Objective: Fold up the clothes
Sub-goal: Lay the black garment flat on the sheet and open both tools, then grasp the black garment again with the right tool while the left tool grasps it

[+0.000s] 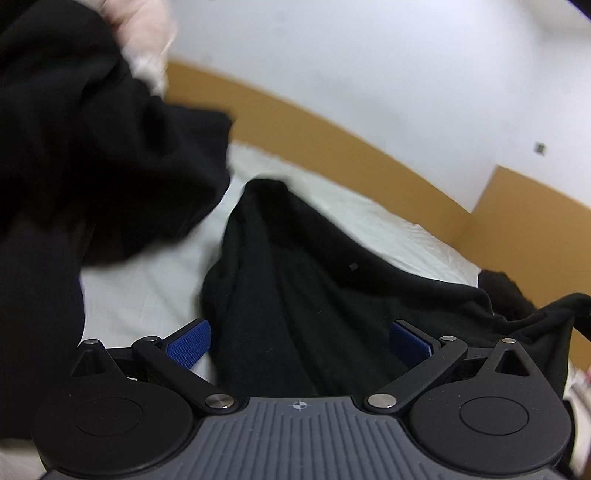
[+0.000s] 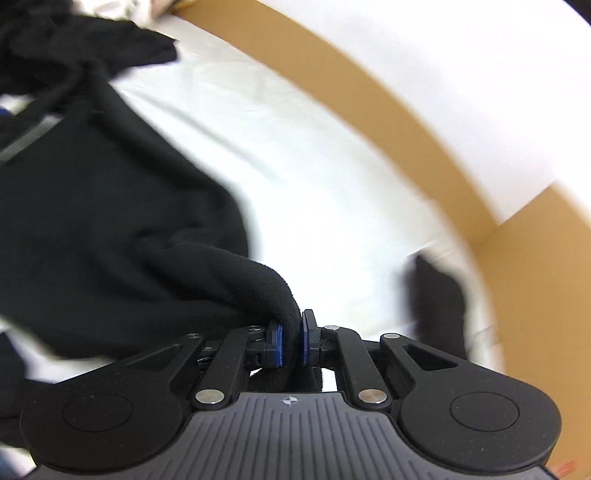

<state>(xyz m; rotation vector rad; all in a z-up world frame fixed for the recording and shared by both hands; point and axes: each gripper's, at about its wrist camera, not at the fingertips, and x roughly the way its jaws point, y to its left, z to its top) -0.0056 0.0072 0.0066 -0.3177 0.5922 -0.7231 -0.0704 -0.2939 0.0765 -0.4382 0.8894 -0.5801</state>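
Right wrist view shows the right gripper [image 2: 291,341] pinched tight on a thick rolled edge of the black garment [image 2: 110,221], with the cloth squeezed between its two blue pads [image 2: 277,343]. Most of the garment hangs and spreads to the left, over the white sheet [image 2: 314,184] of a bed with a tan board [image 2: 406,110] along the wall. Left wrist view shows the left gripper [image 1: 299,341] with its jaws wide apart; black cloth lies between them, but the pads do not press on it. More black cloth hangs at the upper left, by a gloved hand [image 1: 144,33]. I think this is the picking-up step: one side is caught and the other side is not caught yet. Next, the left gripper likely needs to close on an edge of the cloth. Then both hands can pull the garment flat on the sheet before folding. The pictures are blurry, so I cannot tell which part of the garment is held.
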